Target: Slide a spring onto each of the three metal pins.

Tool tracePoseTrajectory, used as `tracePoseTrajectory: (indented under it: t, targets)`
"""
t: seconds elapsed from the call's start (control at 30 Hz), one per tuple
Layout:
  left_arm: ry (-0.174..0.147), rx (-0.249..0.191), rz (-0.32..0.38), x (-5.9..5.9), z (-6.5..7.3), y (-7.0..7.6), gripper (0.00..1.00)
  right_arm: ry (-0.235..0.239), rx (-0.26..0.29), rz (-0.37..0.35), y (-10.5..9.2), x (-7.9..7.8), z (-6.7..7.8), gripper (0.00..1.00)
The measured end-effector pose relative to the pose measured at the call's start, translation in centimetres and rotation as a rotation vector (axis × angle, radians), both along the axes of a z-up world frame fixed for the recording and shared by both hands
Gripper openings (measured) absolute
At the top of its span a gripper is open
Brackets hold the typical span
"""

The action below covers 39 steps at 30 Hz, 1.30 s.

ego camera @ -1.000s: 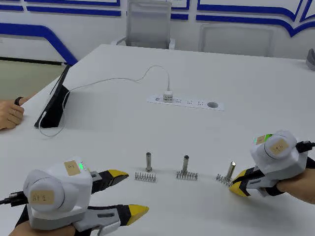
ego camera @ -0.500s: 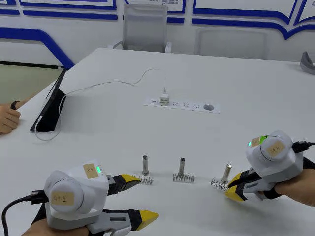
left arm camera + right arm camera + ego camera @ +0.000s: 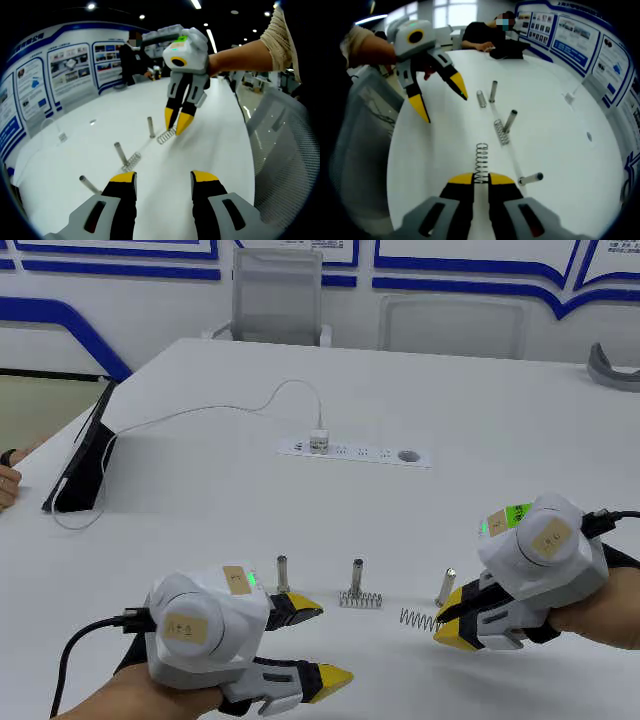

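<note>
Right gripper view: 3 springs and 3 pins counted, with no spring on a pin. The right gripper (image 3: 475, 178) is clamped on one end of the held spring (image 3: 480, 161), just beside the near pin (image 3: 530, 178). The middle spring (image 3: 499, 131) lies beside the middle pin (image 3: 510, 120), and the far spring (image 3: 481, 98) beside the far pin (image 3: 493, 91), all on the white table (image 3: 445, 135). The left gripper (image 3: 162, 176) has its jaws apart, holding nothing.

**Office meeting room**

A big white table (image 3: 500, 440) carries a power strip (image 3: 353, 452) and a propped-up tablet (image 3: 80, 465). Grey chairs (image 3: 277, 295) stand at its far edge. Blue-and-white display boards (image 3: 70, 65) line the walls under ceiling spotlights (image 3: 90, 6). A seated person (image 3: 487, 39) leans on the table's end.
</note>
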<state>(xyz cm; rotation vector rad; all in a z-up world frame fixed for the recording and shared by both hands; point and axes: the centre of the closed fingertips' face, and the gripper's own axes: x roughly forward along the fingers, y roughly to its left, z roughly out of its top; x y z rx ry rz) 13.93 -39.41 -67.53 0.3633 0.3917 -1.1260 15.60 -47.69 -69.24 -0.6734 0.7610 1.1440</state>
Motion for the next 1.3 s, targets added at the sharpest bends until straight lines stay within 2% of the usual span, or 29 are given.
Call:
tracePoseTrajectory:
  t: [0.2, 0.67, 0.97, 1.3]
  targets:
    - [-0.006, 0.012, -0.047, -0.2, -0.2, -1.1, 0.42, -0.001, -0.008, 0.066, 1.0, -1.3, 0.5, 0.12]
    - [-0.034, 0.031, -0.157, -1.7, -0.2, -3.3, 0.32, 0.000, -0.055, 0.200, 2.6, -3.8, 1.1, 0.12]
    - [-0.054, 0.052, -0.210, -2.5, -0.4, -4.1, 0.21, -0.008, -0.080, 0.246, 3.2, -4.5, 1.2, 0.12]
    - [-0.074, 0.079, -0.238, -2.9, -0.7, -4.4, 0.13, -0.001, -0.110, 0.278, 3.2, -5.2, 1.3, 0.12]
